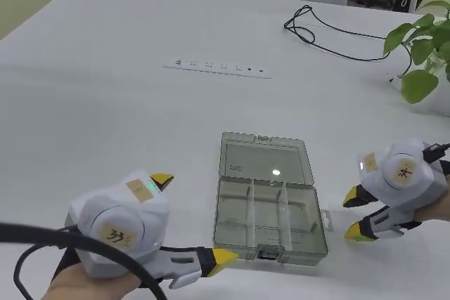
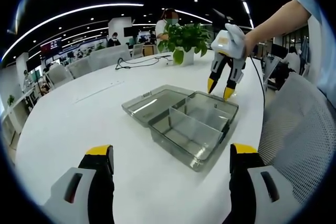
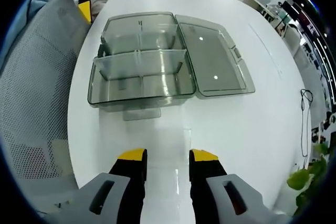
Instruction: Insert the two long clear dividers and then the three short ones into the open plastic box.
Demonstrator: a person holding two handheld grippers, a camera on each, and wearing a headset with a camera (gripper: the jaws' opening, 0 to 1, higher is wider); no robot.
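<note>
Step in hand: judged to be picking up the loose clear piece [image 3: 142, 113], seemingly a short divider.
Technique: I needed to come in low, pinch its thin edge, then hold it upright over its slots.
Right claw [image 3: 168, 155]: partly open, empty; the piece lay ahead, just beside the open plastic box [image 3: 137, 94].
Left claw [image 2: 171, 149]: wide open, empty; the box stood ahead on the tabletop [image 2: 79, 124].

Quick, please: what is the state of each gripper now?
Left gripper: open, holding nothing.
Right gripper: open, holding nothing.
</note>
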